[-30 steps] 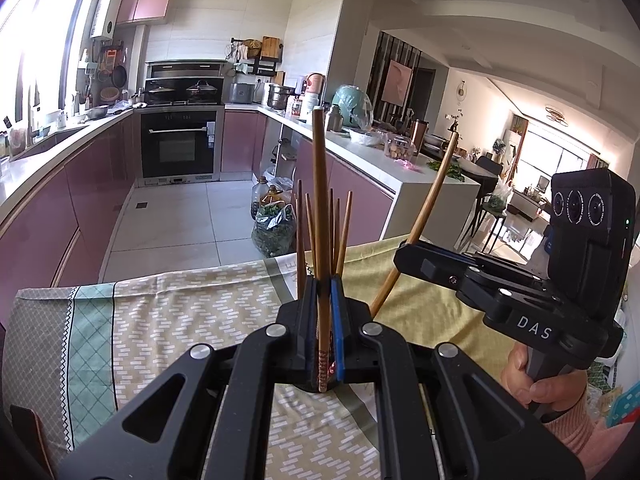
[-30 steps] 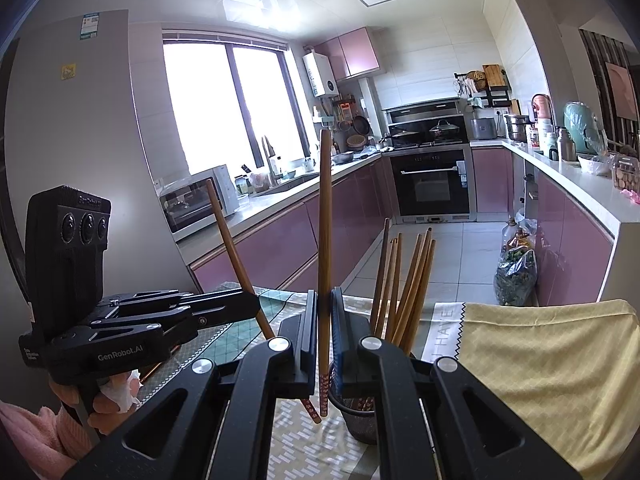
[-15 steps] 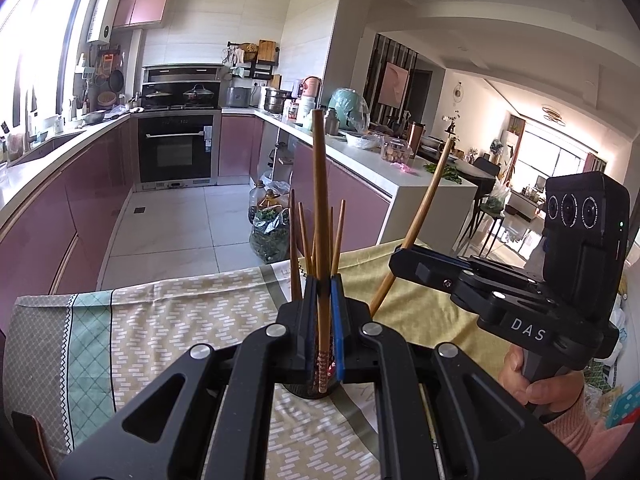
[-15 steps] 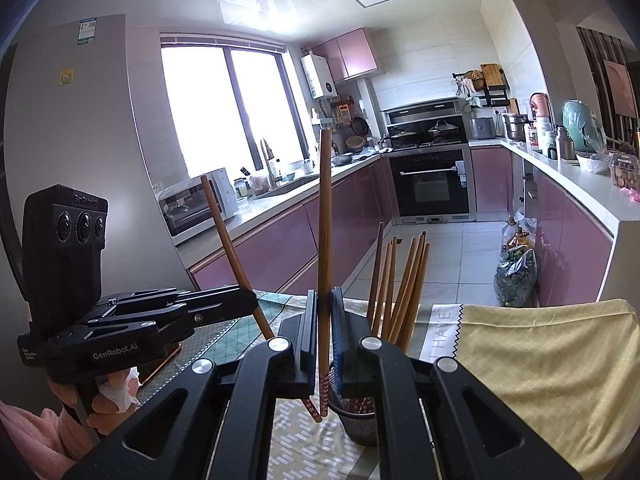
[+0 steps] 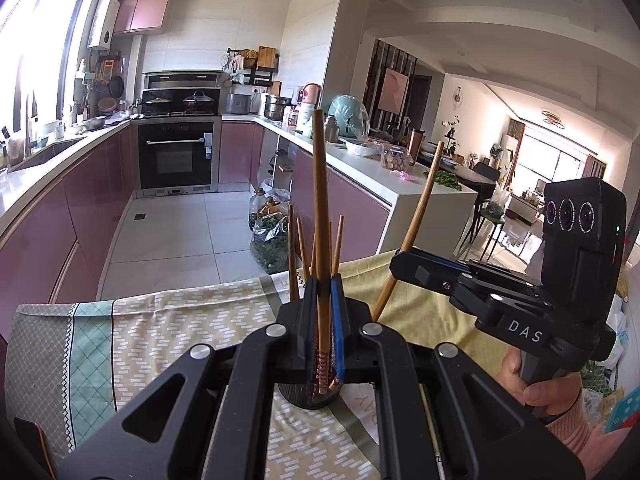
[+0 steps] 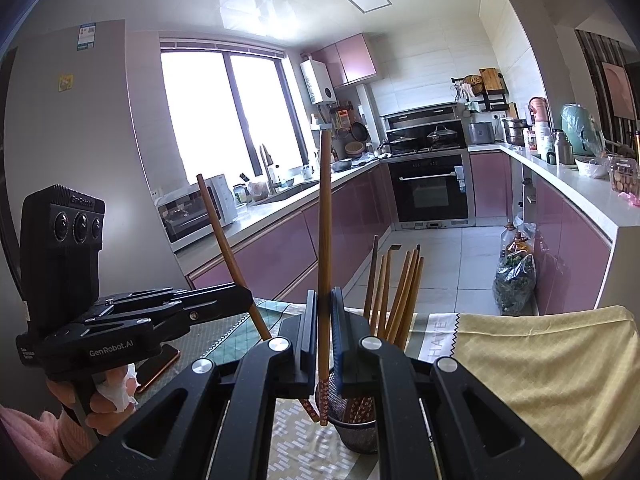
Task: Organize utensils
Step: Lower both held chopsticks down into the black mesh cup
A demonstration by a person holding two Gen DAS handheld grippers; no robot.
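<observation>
My left gripper [image 5: 322, 320] is shut on an upright wooden chopstick [image 5: 320, 200], whose patterned lower end hangs over the black mesh holder [image 5: 308, 398]. Several chopsticks [image 5: 294, 256] stand in that holder. In the right wrist view my right gripper [image 6: 322, 320] is shut on a second chopstick [image 6: 325, 240], its patterned tip by the left rim of the holder [image 6: 356, 428]. Each gripper shows in the other's view: the right gripper [image 5: 404, 264] with its slanted chopstick [image 5: 420, 216], and the left gripper [image 6: 240, 300] with its slanted chopstick [image 6: 224, 240].
The holder stands on a patterned tablecloth [image 5: 168, 320] with a yellow cloth [image 6: 540, 360] on the right part of the table. A phone [image 6: 158, 364] lies near the left hand. Beyond the table edge are the kitchen floor, purple cabinets and a bag of greens [image 6: 514, 284].
Both grippers keep their hold on their chopsticks. The left wrist view has shifted slightly, so more of the holder shows beneath the jaws.
</observation>
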